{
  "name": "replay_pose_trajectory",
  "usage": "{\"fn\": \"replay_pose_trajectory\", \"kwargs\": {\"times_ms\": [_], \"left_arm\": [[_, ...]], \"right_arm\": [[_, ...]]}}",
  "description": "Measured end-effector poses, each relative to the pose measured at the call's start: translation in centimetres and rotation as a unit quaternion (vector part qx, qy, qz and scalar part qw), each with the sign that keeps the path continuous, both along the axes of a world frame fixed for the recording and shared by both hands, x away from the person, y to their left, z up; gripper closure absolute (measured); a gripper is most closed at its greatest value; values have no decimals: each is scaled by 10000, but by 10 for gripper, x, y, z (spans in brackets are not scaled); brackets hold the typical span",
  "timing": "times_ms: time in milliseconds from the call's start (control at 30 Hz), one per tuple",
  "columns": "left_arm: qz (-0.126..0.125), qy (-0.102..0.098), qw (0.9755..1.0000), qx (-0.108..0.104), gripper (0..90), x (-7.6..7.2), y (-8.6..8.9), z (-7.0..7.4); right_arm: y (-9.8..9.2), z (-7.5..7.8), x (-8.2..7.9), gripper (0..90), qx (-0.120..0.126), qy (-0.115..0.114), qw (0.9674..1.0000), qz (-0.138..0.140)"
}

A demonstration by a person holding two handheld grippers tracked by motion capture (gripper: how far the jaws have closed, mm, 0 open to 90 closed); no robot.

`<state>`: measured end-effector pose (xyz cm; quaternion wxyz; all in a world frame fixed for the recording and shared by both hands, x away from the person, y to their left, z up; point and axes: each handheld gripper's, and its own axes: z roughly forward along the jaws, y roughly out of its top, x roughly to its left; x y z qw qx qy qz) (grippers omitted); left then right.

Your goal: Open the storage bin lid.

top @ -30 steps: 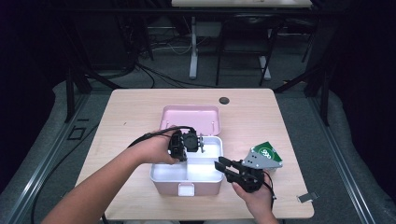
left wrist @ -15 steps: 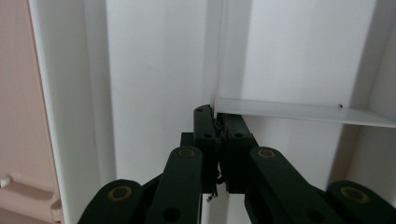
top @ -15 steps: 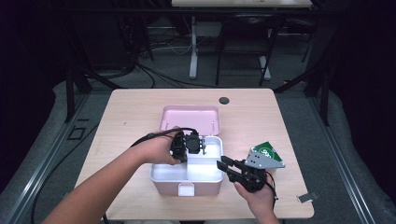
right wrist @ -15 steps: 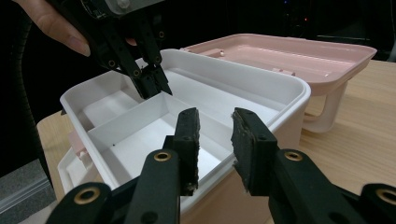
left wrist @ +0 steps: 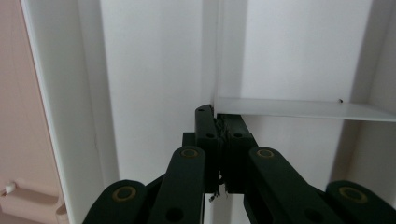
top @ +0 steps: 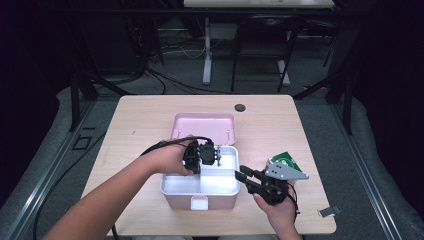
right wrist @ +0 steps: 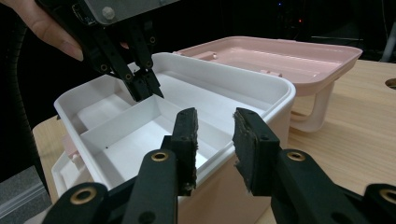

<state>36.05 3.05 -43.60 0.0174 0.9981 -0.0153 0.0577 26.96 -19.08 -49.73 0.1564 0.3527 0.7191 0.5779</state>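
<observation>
A pink box (top: 200, 202) stands open on the table, its lid (top: 202, 125) thrown back, with a white divided tray (top: 175, 192) inside. My left gripper (top: 218, 160) points down into the tray. Its jaws have just closed a little further and are shut on the top edge of the tray's thin divider (left wrist: 280, 108), at the junction where my left gripper (left wrist: 217, 112) meets it. From the right gripper view, the left gripper (right wrist: 147, 91) pinches that divider (right wrist: 116, 123). My right gripper (right wrist: 215, 116) straddles the tray's near right rim (right wrist: 261, 100), pads apart; the right gripper (top: 243, 176) sits at the box's right side.
A green and white packet (top: 286, 161) lies on the table just right of the box, behind my right hand. A dark round hole (top: 240, 107) marks the table's far side. A small grey piece (top: 328, 211) lies near the front right corner.
</observation>
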Motion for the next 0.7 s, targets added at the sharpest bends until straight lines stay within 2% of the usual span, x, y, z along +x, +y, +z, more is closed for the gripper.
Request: {"fn": "replay_pose_trajectory", "kwargs": {"times_ms": [333, 700], "left_arm": [[-15, -77, 10000, 9, 885, -2, 0, 4], [75, -229, 9995, -190, 896, -7, 5, 20]], "right_arm": [[-9, 1, 2, 644, 109, 27, 9996, -240], [-16, 3, 3, 579, 249, 25, 9992, -324]]}}
